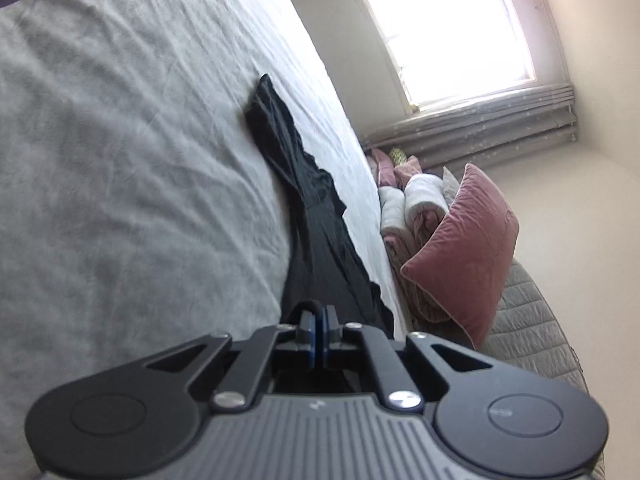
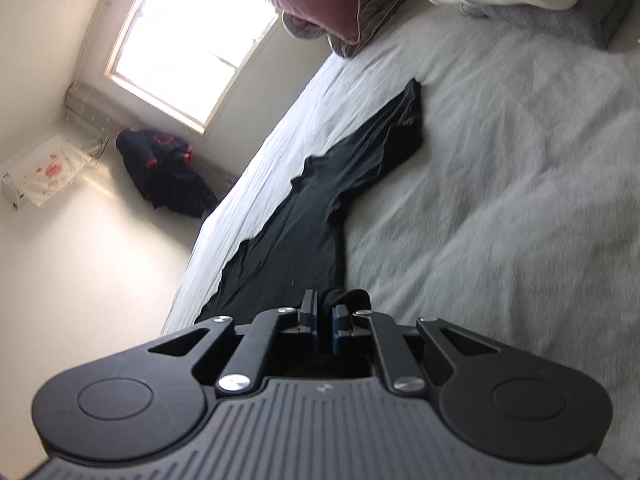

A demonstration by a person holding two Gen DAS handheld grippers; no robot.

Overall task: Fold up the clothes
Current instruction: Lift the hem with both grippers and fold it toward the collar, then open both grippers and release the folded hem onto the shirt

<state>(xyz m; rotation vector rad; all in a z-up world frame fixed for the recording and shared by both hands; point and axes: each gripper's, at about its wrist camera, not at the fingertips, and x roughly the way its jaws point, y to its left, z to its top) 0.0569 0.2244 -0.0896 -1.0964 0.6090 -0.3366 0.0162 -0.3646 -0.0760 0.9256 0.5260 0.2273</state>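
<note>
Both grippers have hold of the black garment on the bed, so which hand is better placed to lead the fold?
Neither clearly. The left gripper and right gripper are both shut on the near edge of the black garment, which stretches away across the grey bedspread. Probably move both together.

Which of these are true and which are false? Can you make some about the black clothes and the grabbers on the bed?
1. Both grippers pinch the black garment. True: the left gripper and right gripper are shut on it.
2. The garment lies on a grey bed cover. True.
3. The cushion is bright green. False: it is dusty pink.
4. The room is dark, with no window. False: a bright window lets daylight in.
5. Dark clothing with orange marks lies on the floor. True.
</note>
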